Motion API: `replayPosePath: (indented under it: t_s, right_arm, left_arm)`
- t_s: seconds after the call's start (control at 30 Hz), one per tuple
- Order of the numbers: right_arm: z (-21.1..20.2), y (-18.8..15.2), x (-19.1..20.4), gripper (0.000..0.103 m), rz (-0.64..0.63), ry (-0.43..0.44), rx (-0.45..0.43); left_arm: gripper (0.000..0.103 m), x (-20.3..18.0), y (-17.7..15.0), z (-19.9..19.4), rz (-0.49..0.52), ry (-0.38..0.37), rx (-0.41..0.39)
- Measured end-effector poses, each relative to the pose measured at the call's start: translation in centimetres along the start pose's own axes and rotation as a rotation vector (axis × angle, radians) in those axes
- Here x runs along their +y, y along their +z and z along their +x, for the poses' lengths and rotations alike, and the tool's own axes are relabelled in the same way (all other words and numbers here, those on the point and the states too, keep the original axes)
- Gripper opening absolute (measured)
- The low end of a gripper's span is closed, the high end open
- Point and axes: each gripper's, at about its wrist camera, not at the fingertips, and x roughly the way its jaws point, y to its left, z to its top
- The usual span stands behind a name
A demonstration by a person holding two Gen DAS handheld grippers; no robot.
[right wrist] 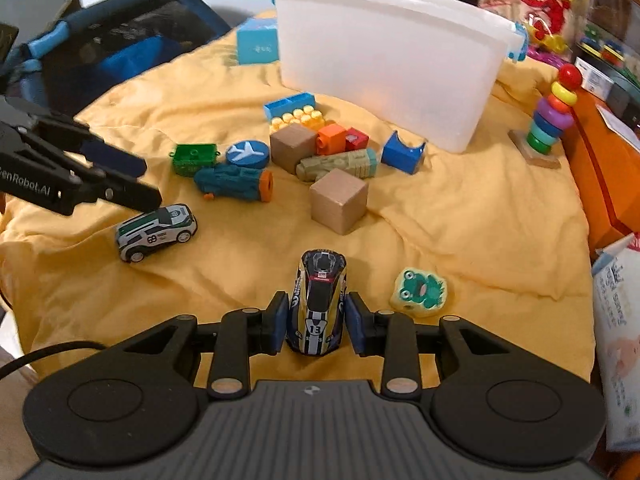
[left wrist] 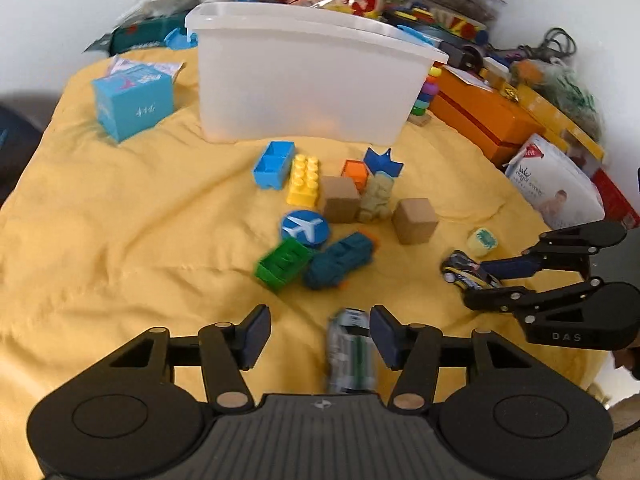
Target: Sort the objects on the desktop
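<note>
Behind the toys — white bin (right wrist: 384,68), contents unclear.

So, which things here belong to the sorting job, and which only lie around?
Job: white-green car, number 13 car, wooden cubes, yellow brick, white bin.
Lying about: ring stacker, orange box, blue carton.

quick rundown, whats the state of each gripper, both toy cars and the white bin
left gripper: open, over the green and white car
right gripper: jaws either side of the number 13 car, grip unclear
green and white car: on its wheels on the yellow cloth
number 13 car: between the right jaws
white bin: upright, no lid
</note>
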Motion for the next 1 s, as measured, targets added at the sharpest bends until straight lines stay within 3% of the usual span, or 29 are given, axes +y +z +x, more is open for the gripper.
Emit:
replayPosePath:
  t_s: [0.13,0.2,0.4,0.47,0.5,0.6,0.67,0.77,0.87,1.0]
  right_arm:
    - [-0.1,0.1,-1.6,0.044,-0.014,0.096,-0.055]
    - [0.6,0.0,-1.9,0.045,-0.037,0.098,-0.046]
    - [0.8,-1.7,-2.0,0.046,-0.097,0.144,-0.049]
    - [0.6,-2.3,-1.2,0.045,-0.177,0.117,-0.071]
    - [0.4,-2.4,-0.7,0.039,-0.224,0.106,-0.078]
    - [0.0,-2.4,0.5,0.034,-0.328,0.079,-0.086]
    - [-0.2,-1.8,0.7,0.034,-0.341,0.082,-0.083]
    - [-1.3,-0.2,0.2,0.034,-0.259,0.051,-0.126]
    - [-2.6,1.8,-0.3,0.034,-0.215,-0.022,-0.189]
    - [-3.5,5.3,0.4,0.034,-0.233,-0.140,-0.293]
  left_arm:
    - [0.066,-3.5,-0.7,0.8,0.035,0.113,0.008]
    - [0.066,-4.9,-1.2,2.0,0.073,0.173,0.013]
    - [0.067,-6.6,-2.1,3.7,0.128,0.260,0.006]
    - [0.064,-6.2,-1.9,3.7,0.089,0.248,0.008]
    - [0.059,-6.0,-1.8,3.6,0.080,0.238,0.006]
    - [0.034,-6.2,-1.5,3.6,0.105,0.201,0.009]
    - [0.034,-6.2,-1.0,3.5,0.134,0.183,0.025]
    - [0.034,-5.7,-0.1,2.1,0.137,0.132,0.000]
    - [0.034,-4.8,2.0,-0.9,0.128,0.077,-0.095]
    - [0.034,-3.7,6.1,-4.4,0.170,0.062,-0.253]
